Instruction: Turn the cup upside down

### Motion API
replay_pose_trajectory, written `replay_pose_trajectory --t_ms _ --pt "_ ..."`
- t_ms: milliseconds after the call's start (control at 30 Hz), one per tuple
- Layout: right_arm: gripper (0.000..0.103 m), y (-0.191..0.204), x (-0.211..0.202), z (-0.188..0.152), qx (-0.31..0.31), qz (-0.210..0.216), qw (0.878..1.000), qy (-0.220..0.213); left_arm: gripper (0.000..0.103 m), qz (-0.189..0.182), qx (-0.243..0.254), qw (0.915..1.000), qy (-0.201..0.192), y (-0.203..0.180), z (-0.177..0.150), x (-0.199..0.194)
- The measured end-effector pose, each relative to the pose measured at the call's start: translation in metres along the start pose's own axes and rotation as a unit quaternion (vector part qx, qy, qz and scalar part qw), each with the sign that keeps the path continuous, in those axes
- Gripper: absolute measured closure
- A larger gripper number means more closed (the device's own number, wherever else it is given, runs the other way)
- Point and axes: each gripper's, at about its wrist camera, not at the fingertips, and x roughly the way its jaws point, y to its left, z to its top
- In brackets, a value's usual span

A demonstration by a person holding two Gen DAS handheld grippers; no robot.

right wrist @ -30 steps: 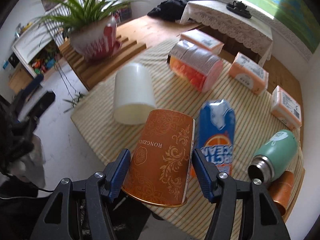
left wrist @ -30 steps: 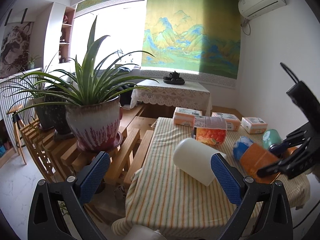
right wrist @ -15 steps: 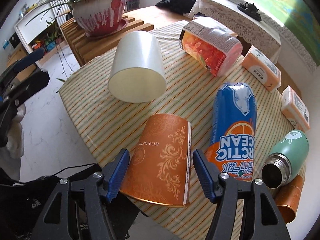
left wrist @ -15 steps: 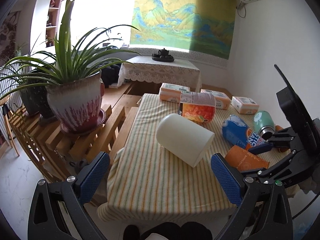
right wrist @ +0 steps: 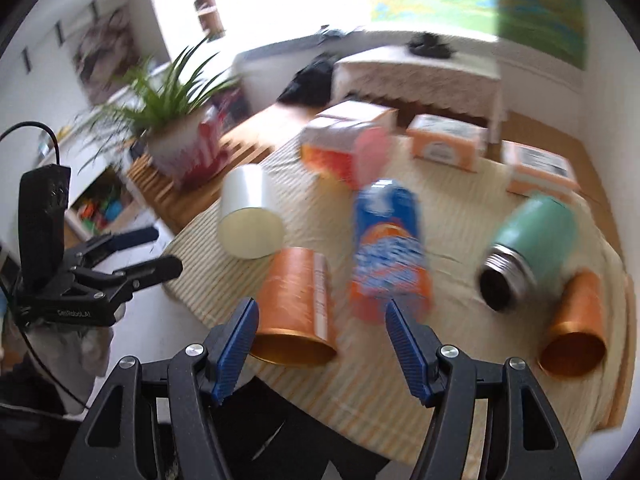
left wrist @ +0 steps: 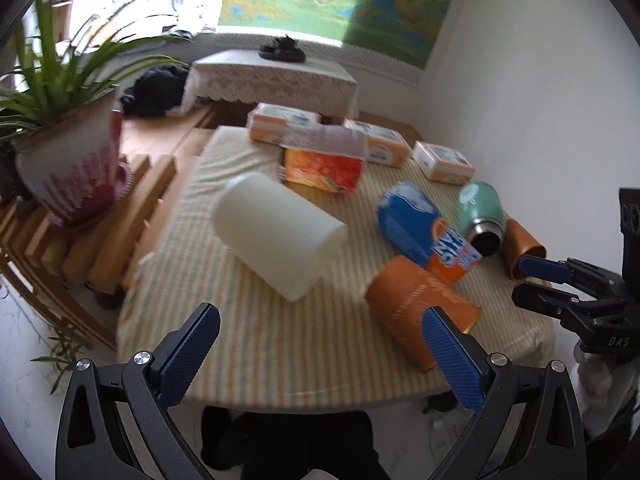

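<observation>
An orange paper cup [right wrist: 294, 308] lies on its side near the front edge of the striped table [right wrist: 460, 364], mouth towards me; it also shows in the left wrist view [left wrist: 420, 308]. My right gripper [right wrist: 320, 348] is open and empty, pulled back just in front of the cup. A white cup [left wrist: 276, 232] lies on its side at the table's left part, also in the right wrist view [right wrist: 248, 218]. My left gripper [left wrist: 320, 356] is open and empty, above the table's front edge.
A blue and orange can [right wrist: 388, 248], a green flask [right wrist: 528, 244] and a small copper cup [right wrist: 576, 328] lie on the table. Orange boxes [left wrist: 384, 144] and a snack pack [left wrist: 324, 160] sit at the back. A potted plant [left wrist: 68, 168] stands on a wooden bench at left.
My right gripper has let go of the orange cup and drawn back; the cup now lies on the table. My left gripper has tilted down towards the table.
</observation>
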Motion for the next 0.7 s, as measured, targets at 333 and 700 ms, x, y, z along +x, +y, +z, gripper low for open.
replay_pose_trajectory --t_ms 333,700 --pt "0.041 -0.032 -0.047 -0.051 0.068 -0.061 0.993 -0.079 0.001 0.001 0.009 0.9989 0.045 -0.049 0.027 0.031" --pt "0.041 -0.061 -0.067 -0.074 0.106 -0.079 0.985 -0.109 0.006 -0.032 -0.085 0.9879 0.126 -0.053 0.032 0.070"
